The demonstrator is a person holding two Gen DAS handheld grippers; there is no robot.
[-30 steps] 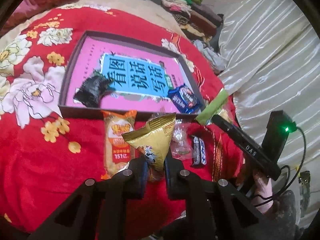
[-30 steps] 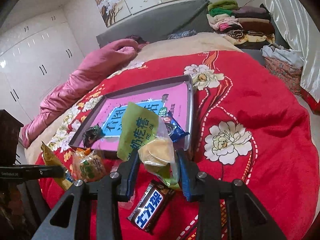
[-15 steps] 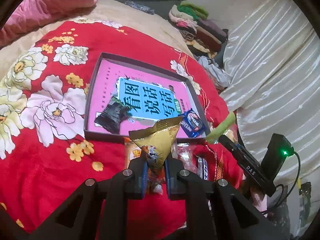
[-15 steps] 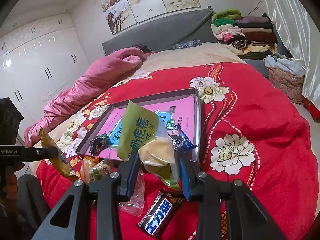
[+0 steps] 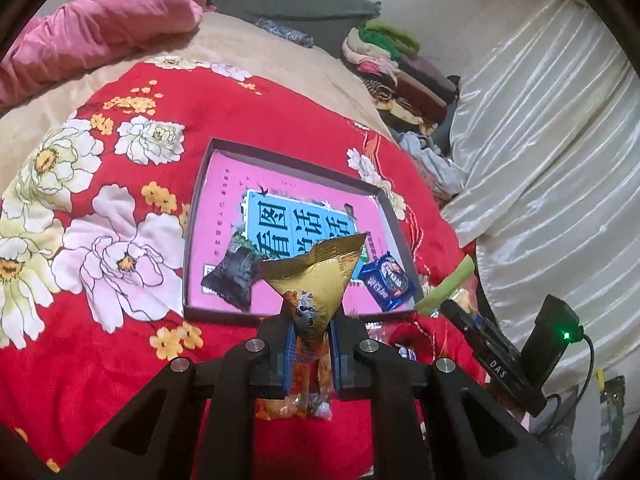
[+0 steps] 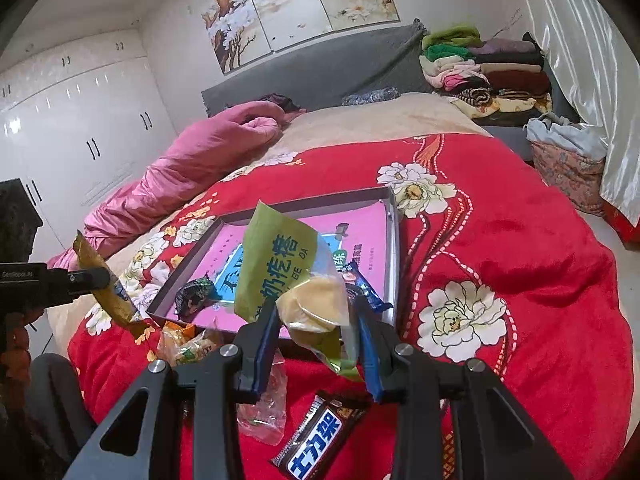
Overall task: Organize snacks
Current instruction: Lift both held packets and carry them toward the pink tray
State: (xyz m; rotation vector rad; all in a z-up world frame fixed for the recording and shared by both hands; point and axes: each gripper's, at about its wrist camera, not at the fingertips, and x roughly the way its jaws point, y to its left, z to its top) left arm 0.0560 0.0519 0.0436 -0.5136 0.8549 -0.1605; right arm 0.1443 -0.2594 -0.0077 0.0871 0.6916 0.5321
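Your left gripper (image 5: 310,330) is clamped tight on a gold triangular snack packet (image 5: 318,276), pinching it at its narrow lower end. The packet's wide top edge stands up and overlaps the near rim of the shallow box (image 5: 200,208) in the left wrist view. In the right wrist view the same packet (image 6: 104,284) shows at nine o'clock, hanging clear of the bedspread.

Your right gripper (image 6: 318,328) is closed on a green-and-clear pastry packet (image 6: 276,268), jaws narrow, with the pale round pastry sitting between the pads. The packet's green printed end rises toward eleven o'clock, in front of the box (image 6: 394,248).

The box lies on the red floral bedspread (image 5: 100,200) and is lined with a pink and blue printed sheet. Inside it, at the near end, you have a black wrapped snack (image 5: 234,274) at the left and a blue biscuit packet (image 5: 388,280) at the right, well apart.

Outside the box, on the bedspread below the right gripper, lie a dark chocolate bar (image 6: 320,436) at six o'clock, a clear wrapper (image 6: 266,412) just left of it, and an orange-and-green packet (image 6: 184,344) at eight o'clock, near the box's front rim.

A pink quilt (image 6: 192,172) lies along the far left of the bed, and folded clothes (image 6: 484,76) are stacked at one o'clock.
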